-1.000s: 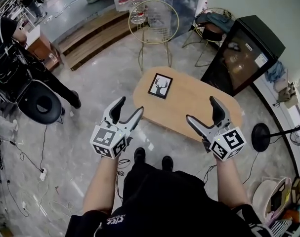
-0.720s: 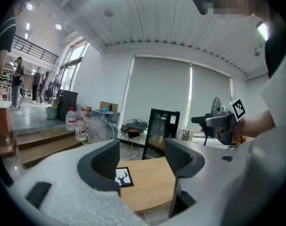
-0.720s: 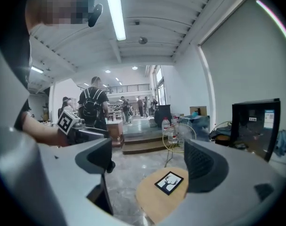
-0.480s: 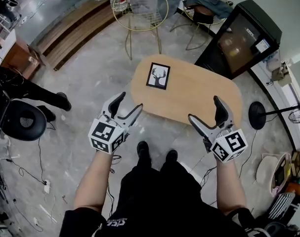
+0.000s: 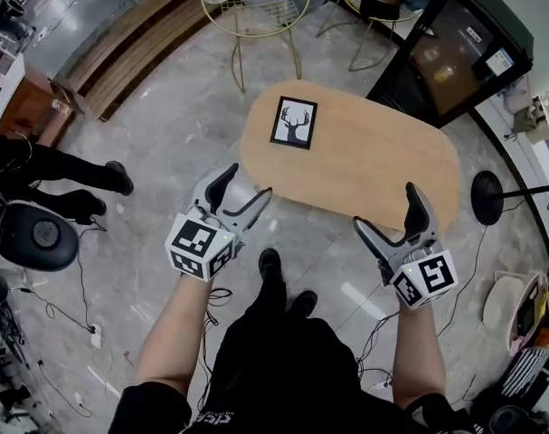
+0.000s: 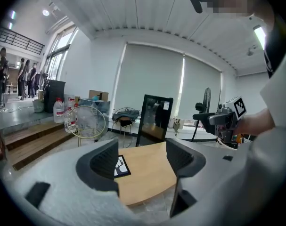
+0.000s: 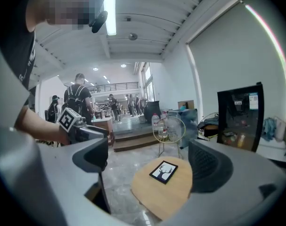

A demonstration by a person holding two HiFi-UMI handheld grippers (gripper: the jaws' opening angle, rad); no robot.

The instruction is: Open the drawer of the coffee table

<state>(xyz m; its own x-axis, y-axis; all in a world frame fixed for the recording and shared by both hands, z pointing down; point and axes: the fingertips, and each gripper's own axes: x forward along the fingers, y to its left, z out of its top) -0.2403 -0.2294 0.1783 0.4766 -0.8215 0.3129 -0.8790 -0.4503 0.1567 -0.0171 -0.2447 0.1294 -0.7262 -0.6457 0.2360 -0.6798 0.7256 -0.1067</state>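
Note:
The coffee table (image 5: 373, 165) has an oval wooden top and stands on the grey floor just ahead of my feet. A framed deer picture (image 5: 294, 122) lies near its far left end. No drawer front shows in any view. My left gripper (image 5: 245, 183) hovers off the table's near left edge, its jaws opening with nothing between them. My right gripper (image 5: 385, 208) hangs over the near right edge, jaws also opening and empty. In the left gripper view the tabletop (image 6: 147, 175) shows between the jaws of that gripper (image 6: 143, 157). The right gripper (image 7: 150, 161) looks down on the table (image 7: 166, 194).
A gold wire chair (image 5: 256, 7) stands beyond the table, and a black glass-fronted cabinet (image 5: 459, 52) at the far right. A fan base (image 5: 488, 197) sits right of the table. At the left are a bystander's legs (image 5: 57, 165), a black stool (image 5: 43, 238) and floor cables (image 5: 66, 310).
Both grippers have sunk lower toward the table's near edge and tipped downward. The table now sits closer under them. The bystander at the left has shifted.

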